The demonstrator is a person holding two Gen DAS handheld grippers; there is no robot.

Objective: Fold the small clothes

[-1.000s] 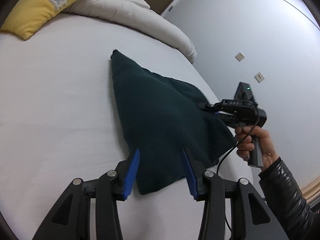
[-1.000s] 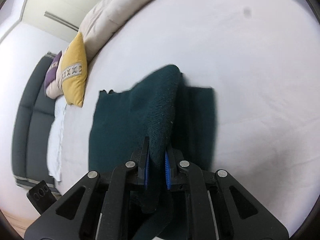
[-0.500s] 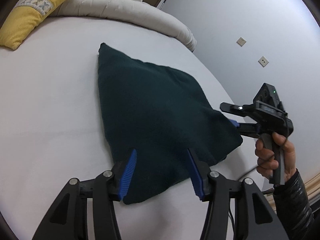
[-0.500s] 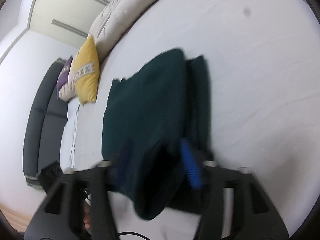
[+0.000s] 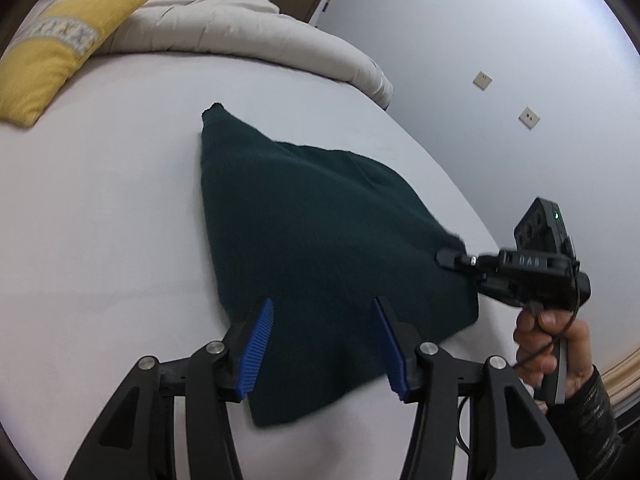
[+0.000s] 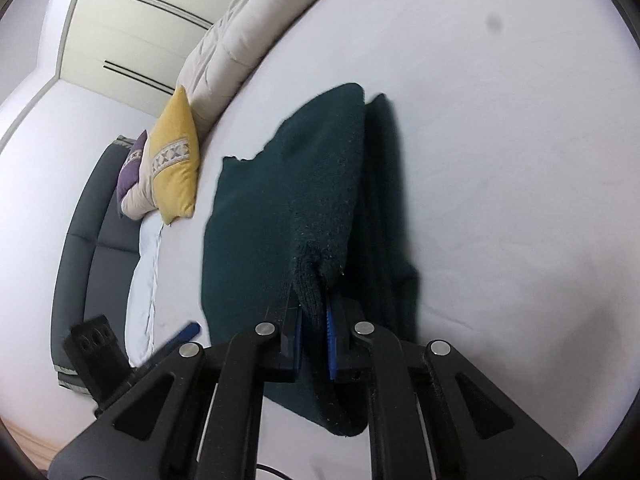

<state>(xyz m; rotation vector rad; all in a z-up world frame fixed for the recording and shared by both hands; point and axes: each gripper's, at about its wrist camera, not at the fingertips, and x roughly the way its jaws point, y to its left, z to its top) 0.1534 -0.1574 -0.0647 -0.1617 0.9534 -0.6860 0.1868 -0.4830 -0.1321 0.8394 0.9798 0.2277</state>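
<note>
A dark green knit garment lies folded on the white bed sheet. My left gripper is open and empty, its blue pads hovering over the garment's near edge. My right gripper is shut on a corner of the garment and holds that edge lifted above a lower layer. In the left wrist view the right gripper pinches the garment's right corner, held by a hand in a black sleeve.
A yellow cushion and a cream duvet lie at the head of the bed. A purple cushion and dark headboard show in the right wrist view. A wall with two sockets stands to the right.
The right gripper opened briefly, then closed on the garment's corner again. The left gripper stayed open and shifted slightly over the near edge.
</note>
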